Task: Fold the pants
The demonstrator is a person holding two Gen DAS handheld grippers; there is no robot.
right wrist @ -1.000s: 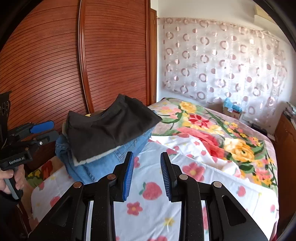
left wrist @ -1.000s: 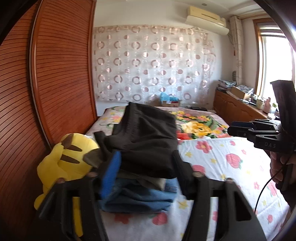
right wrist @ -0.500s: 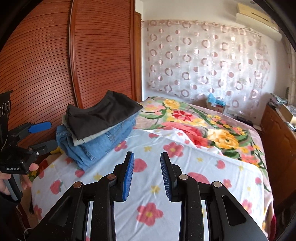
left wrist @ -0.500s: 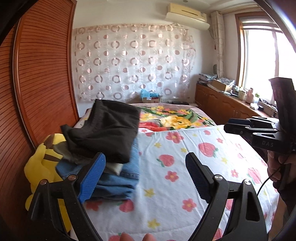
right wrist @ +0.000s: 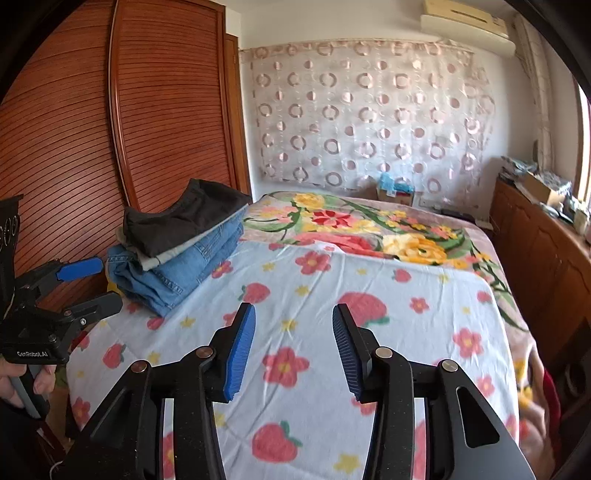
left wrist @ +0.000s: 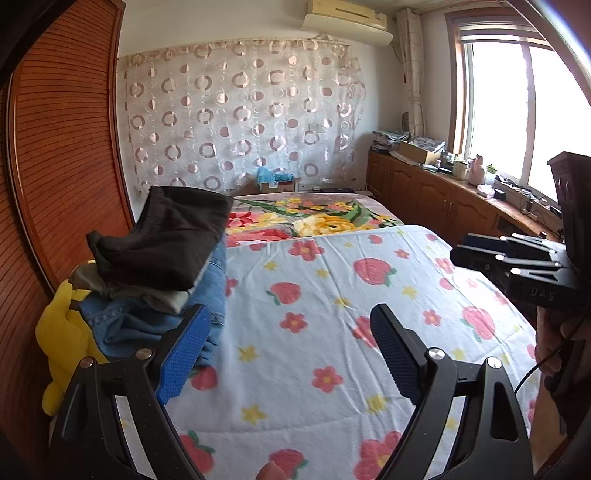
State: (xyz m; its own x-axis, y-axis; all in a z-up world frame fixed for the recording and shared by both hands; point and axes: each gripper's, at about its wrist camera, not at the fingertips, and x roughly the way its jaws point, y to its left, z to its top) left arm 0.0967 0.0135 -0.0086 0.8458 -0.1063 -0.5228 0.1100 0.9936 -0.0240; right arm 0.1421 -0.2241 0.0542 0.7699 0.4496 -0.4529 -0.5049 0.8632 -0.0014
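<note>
Folded black fabric pants (left wrist: 166, 240) top stack of folded blue denim jeans (right wrist: 177, 269), at wardrobe-side edge of strawberry-print bed sheet (left wrist: 332, 332). Left gripper (left wrist: 291, 347) released, jaws wide, empty, just beside stack. Right gripper (right wrist: 293, 349) parted, empty. Judgement: folding done; 0 unfolded pants visible.

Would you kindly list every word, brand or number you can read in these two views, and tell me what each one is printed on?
"DAS": on the black body of the right gripper, seen from the left wrist view.
"GenRobot.AI": on the black body of the left gripper, seen from the right wrist view; small, the first letter uncertain.
Air conditioner: any marking too small to read.
Boxes on the wooden counter: print too blurred to read.
</note>
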